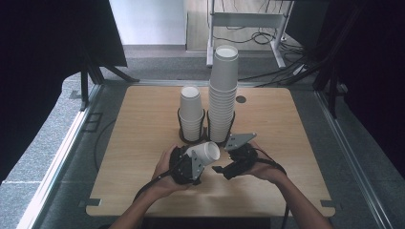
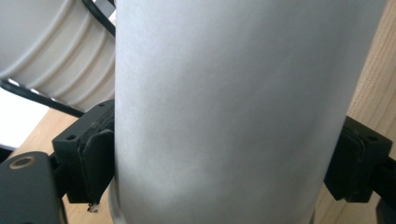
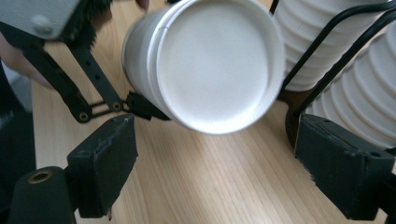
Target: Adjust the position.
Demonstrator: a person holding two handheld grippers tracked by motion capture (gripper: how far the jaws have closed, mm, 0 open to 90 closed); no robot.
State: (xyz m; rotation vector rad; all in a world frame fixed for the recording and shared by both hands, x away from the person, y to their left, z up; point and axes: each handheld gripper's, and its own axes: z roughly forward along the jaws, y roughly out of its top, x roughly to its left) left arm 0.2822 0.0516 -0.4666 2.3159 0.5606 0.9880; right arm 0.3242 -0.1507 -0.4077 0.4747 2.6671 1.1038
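Cup stacks (image 1: 223, 95) in wire holders (image 1: 192, 136) just behind held cup (image 1: 205, 152)

The premises appeared to be a laboratory or recording bay rather than a home. A plain wooden table (image 1: 143, 143) stood on grey carpet (image 1: 57, 124), enclosed by black curtains (image 1: 43, 43) and metal floor rails (image 1: 62, 148). Loose cables (image 1: 267, 38) trailed beneath a white metal-framed bench (image 1: 248, 21) behind. Two wire holders carried stacked paper cups (image 1: 223, 90).
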